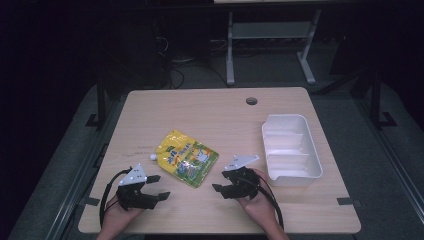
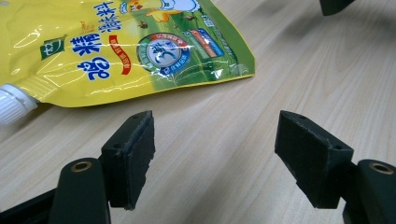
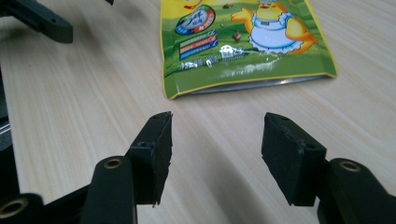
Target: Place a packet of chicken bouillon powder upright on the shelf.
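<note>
The yellow pouch is lying flat on the table, a bit toward 7 o'clock from the middle. Its white cap is pointing to 9 o'clock. The white tray is sitting at about 3 o'clock, well apart from the pouch, and nothing is lying in it.

The left gripper is waiting at 7 o'clock, near the pouch but not touching it. Its jaws are standing wide apart, with only bare wood between them in the left gripper view. The right gripper is waiting at 5 o'clock, between the pouch and the tray. Its jaws are gaping wide too, holding nothing, and in the right gripper view the pouch's bottom edge is lying just ahead of them.

So the job is looking like it is only starting. Nobody is holding the pouch yet. I am guessing the pouch is going into the tray, so the grabbing, lifting and putting down are all still waiting to be done.
</note>
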Tool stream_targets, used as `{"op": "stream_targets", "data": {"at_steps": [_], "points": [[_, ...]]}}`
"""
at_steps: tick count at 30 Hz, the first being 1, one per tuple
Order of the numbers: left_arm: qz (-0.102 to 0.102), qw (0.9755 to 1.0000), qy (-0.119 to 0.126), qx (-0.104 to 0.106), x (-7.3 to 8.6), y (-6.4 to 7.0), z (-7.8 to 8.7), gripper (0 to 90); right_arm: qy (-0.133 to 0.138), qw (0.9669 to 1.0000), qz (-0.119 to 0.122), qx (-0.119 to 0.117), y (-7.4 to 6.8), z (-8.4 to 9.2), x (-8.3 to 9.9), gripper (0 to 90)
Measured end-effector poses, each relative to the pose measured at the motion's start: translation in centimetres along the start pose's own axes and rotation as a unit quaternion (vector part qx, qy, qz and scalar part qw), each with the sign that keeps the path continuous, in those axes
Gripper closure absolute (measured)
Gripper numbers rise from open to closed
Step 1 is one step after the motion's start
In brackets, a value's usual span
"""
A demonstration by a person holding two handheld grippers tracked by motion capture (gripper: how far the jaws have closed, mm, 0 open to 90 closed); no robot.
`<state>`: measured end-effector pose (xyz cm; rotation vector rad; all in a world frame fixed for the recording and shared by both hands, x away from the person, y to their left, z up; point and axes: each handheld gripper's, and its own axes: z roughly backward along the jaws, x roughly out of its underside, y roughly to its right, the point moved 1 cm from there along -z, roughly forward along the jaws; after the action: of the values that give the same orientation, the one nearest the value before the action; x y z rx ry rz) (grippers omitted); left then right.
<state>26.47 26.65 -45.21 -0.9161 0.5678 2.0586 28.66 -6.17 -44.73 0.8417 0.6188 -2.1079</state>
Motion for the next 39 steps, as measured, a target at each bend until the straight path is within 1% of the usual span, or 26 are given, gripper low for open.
{"op": "stream_targets", "data": {"at_steps": [2, 3, 6, 7, 8, 9, 11, 14, 16, 17, 18, 19, 20, 24, 26, 27, 28, 29, 30, 31, 33, 34, 35, 37, 38, 39], "points": [[0.0, 1.0, -0.001, 0.001, 0.0, 0.0, -0.1, 28.1, 0.001, 1.0, 0.0, 0.0, 0.0, -0.1, -0.1, 42.5], [0.001, 1.0, -0.001, 0.001, 0.0, 0.0, -0.1, 28.1, 0.005, 1.0, 0.004, 0.0, 0.1, -0.2, -0.6, 43.4], [0.004, 1.0, 0.0, 0.001, 0.0, -0.1, -0.1, 28.1, 0.008, 1.0, 0.004, -0.002, 0.2, -0.3, -1.1, 44.1], [0.004, 1.0, 0.001, 0.001, 0.0, -0.2, 0.0, 28.1, 0.012, 0.9999, 0.003, -0.005, 0.3, -0.5, -1.6, 45.1], [0.004, 1.0, 0.001, 0.001, 0.0, -0.2, 0.0, 28.1, 0.012, 0.9999, 0.003, -0.005, 0.3, -0.5, -1.6, 45.1], [0.008, 1.0, 0.005, 0.001, 0.1, -0.3, 0.1, 28.1, 0.013, 0.9999, 0.006, -0.006, 0.4, -0.7, -2.1, 46.5], [0.011, 0.9999, 0.008, 0.0, 0.1, -0.4, 0.2, 28.0, 0.012, 0.9999, 0.011, -0.006, 0.4, -1.0, -2.6, 47.7], [0.016, 0.9998, 0.009, -0.001, 0.1, -0.6, 0.3, 27.9, 0.013, 0.9998, 0.011, -0.008, 0.5, -1.2, -3.1, 49.7], [0.021, 0.9997, 0.01, -0.004, 0.2, -0.9, 0.4, 27.8, 0.009, 0.9998, 0.015, -0.009, 0.5, -1.6, -3.8, 53.0], [0.021, 0.9997, 0.01, -0.004, 0.2, -0.9, 0.4, 27.8, 0.009, 0.9998, 0.015, -0.009, 0.5, -1.6, -3.8, 53.0], [0.021, 0.9997, 0.012, -0.005, 0.2, -1.0, 0.5, 27.8, 0.007, 0.9998, 0.017, -0.01, 0.5, -2.0, -4.2, 55.8], [0.021, 0.9997, 0.012, -0.005, 0.2, -1.0, 0.5, 27.8, 0.007, 0.9998, 0.017, -0.01, 0.5, -2.0, -4.2, 55.8], [0.025, 0.9996, 0.014, -0.008, 0.2, -1.1, 0.6, 27.8, 0.003, 0.9998, 0.016, -0.013, 0.4, -2.4, -4.6, 56.9], [0.035, 0.9992, 0.019, -0.009, 0.2, -1.5, 0.7, 27.5, -0.011, 0.9997, 0.018, -0.01, 0.3, -3.6, -5.2, 59.9], [0.044, 0.9987, 0.024, -0.008, 0.1, -1.7, 0.9, 27.2, -0.015, 0.9997, 0.016, -0.008, 0.5, -4.2, -5.5, 61.9], [0.055, 0.9981, 0.03, -0.002, 0.1, -1.8, 1.0, 26.6, -0.017, 0.9997, 0.012, -0.009, 0.5, -4.6, -5.6, 64.1], [0.055, 0.9981, 0.03, -0.002, 0.1, -1.8, 1.0, 25.9, -0.017, 0.9997, 0.012, -0.009, 0.5, -4.6, -5.6, 64.1], [0.074, 0.9962, 0.044, 0.012, -0.1, -2.2, 1.4, 25.5, -0.018, 0.9997, 0.011, -0.01, 0.6, -5.1, -5.7, 67.3], [0.074, 0.9962, 0.044, 0.012, -0.1, -2.2, 1.4, 25.5, -0.021, 0.9997, 0.012, -0.009, 0.6, -5.3, -5.8, 68.8], [0.077, 0.996, 0.045, 0.003, -0.5, -2.5, 1.7, 25.3, -0.024, 0.9996, 0.013, -0.008, 0.6, -5.6, -5.8, 70.2], [0.081, 0.9956, 0.048, -0.003, -0.9, -2.9, 1.9, 25.0, -0.033, 0.9994, 0.012, -0.003, 0.8, -6.0, -5.8, 72.5], [0.081, 0.9956, 0.048, -0.003, -0.9, -2.9, 1.9, 25.0, -0.033, 0.9994, 0.012, -0.003, 0.8, -6.0, -5.8, 72.5], [0.084, 0.9954, 0.046, -0.007, -1.3, -3.2, 2.0, 25.0, -0.039, 0.9992, 0.009, 0.001, 1.0, -6.4, -5.7, 75.5], [0.084, 0.9954, 0.045, -0.011, -1.6, -3.3, 2.1, 25.1, -0.042, 0.999, 0.011, 0.003, 1.0, -6.5, -5.7, 76.5], [0.083, 0.9953, 0.044, -0.022, -2.2, -3.7, 2.2, 25.2, -0.055, 0.9983, 0.017, 0.012, 1.0, -6.9, -5.6, 78.6], [0.084, 0.9951, 0.044, -0.026, -2.4, -4.0, 2.3, 25.3, -0.061, 0.9978, 0.019, 0.014, 1.0, -7.1, -5.5, 79.4]]}}
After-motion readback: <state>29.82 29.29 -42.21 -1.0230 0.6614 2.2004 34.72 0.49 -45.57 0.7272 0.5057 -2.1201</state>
